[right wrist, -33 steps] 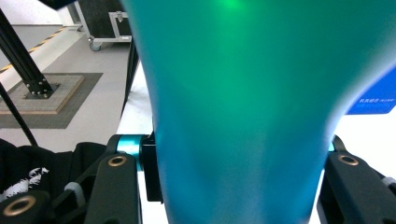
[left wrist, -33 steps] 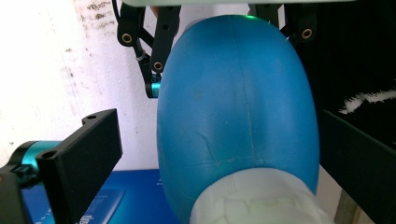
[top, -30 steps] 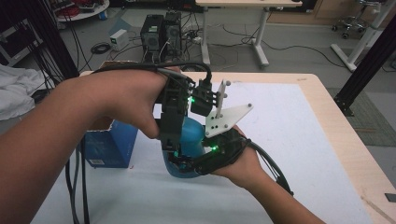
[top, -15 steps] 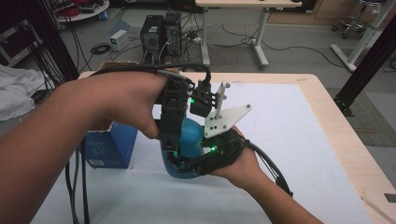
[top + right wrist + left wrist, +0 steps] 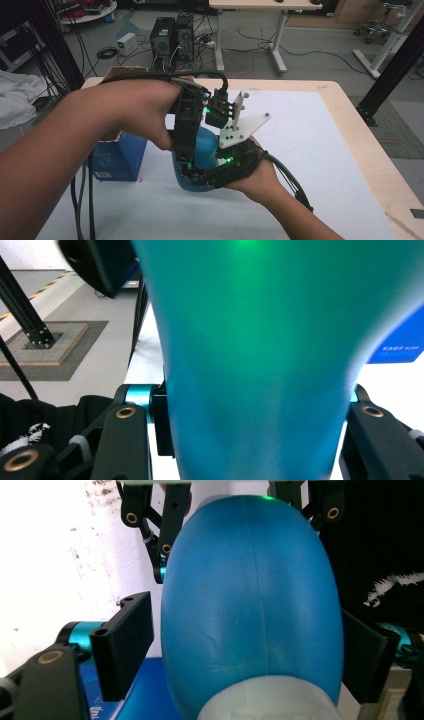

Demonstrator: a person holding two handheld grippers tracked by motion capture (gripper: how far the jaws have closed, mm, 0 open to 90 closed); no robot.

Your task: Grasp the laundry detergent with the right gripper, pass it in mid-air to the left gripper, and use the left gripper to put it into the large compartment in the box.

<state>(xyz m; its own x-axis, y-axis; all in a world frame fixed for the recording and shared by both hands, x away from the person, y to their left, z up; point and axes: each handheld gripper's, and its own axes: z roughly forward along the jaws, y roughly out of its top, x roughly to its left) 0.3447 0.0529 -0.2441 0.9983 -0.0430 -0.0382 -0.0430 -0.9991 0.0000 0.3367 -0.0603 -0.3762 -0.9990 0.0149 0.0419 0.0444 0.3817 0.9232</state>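
Note:
A blue bottle (image 5: 205, 145) with a white cap (image 5: 265, 702) is held above the table between both hands. My right gripper (image 5: 210, 175) comes in from the lower right and is shut on the bottle (image 5: 260, 340), with a pad pressed on each side. My left gripper (image 5: 187, 145) reaches down from the upper left over the cap end. Its jaws have just been closing with the bottle (image 5: 250, 610) between them. In the left gripper view (image 5: 245, 645) a narrow gap remains at the left pad (image 5: 125, 645).
A blue box (image 5: 117, 157) stands on the white table cover (image 5: 320, 150) just left of the hands. An open cardboard box (image 5: 125, 72) sits at the table's back left corner. Computer cases and cables lie on the floor beyond.
Both hands and the bottle keep their places in the high view; no shift shows there.

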